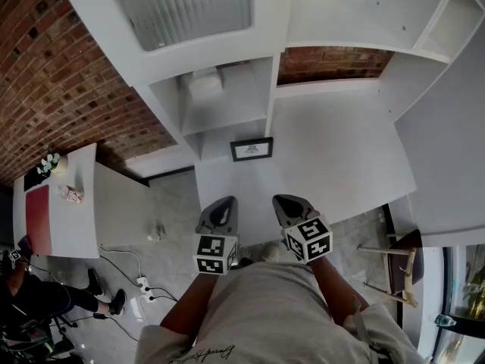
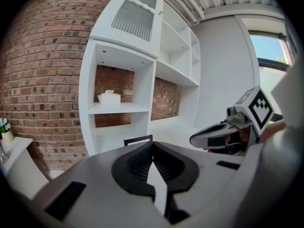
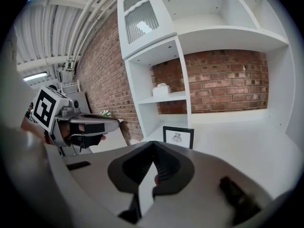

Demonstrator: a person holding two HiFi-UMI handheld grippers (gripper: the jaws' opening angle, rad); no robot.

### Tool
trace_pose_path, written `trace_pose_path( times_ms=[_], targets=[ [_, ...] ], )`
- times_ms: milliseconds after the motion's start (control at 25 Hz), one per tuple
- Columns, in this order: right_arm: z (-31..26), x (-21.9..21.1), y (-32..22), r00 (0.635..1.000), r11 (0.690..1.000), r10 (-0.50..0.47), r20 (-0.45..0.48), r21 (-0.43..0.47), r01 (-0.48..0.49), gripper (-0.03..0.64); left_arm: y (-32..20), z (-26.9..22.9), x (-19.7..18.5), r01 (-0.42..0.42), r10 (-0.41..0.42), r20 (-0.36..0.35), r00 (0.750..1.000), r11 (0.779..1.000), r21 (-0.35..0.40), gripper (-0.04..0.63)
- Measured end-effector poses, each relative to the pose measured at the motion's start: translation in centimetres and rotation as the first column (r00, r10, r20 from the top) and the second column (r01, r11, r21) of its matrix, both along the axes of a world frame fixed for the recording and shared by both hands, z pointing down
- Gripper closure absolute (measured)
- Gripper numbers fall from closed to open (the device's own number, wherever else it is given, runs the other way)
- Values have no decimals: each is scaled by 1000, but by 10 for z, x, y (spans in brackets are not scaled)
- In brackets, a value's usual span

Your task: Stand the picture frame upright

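Left gripper [image 2: 153, 145]: jaws clenched tight, pad on pad, nothing between them. Right gripper [image 3: 153, 144]: same, pinched together and empty. Both hover side by side over the near edge of the bench [image 1: 341, 142], angled down a little, well short of the target.

Out past the tips is the frame [image 3: 178, 137]. It sits at the bench's back left, just beside the foot of the shelf unit [image 1: 227, 105], face toward the person. From the right gripper view it looks to be standing on its own already, so the task reads as done or nearly so.

The frame looks light and stiff, with a thin black border around a pale mat and a small print. The front is probably glazed, so it is likely slick and breakable. A prop at the back can't be seen, and a nudge could tip it. The best hold looks to be the top edge or a side border, pinched gently, with the pads off the pane.
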State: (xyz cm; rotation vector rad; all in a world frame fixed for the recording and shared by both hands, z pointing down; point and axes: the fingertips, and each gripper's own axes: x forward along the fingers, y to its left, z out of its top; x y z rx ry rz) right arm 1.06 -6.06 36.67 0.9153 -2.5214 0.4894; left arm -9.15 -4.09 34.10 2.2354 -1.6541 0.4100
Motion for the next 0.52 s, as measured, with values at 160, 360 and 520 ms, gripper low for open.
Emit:
trace_pose_path(
  times_ms=[160, 360, 520],
  targets=[
    [1, -3, 1, 1000, 1000, -4, -1, -5, 4, 589, 2, 0, -2, 1, -1, -1, 1000, 1000, -7, 580],
    [2, -7, 2, 1000, 1000, -12, -3, -7, 12, 589, 5, 3, -5, 5, -5, -6, 1000, 1000, -15, 580],
    [3, -7, -1, 1000, 1000, -8, -2, -9, 8, 589, 4, 5, -7, 4, -4, 0, 1000, 1000, -12, 580]
  ],
)
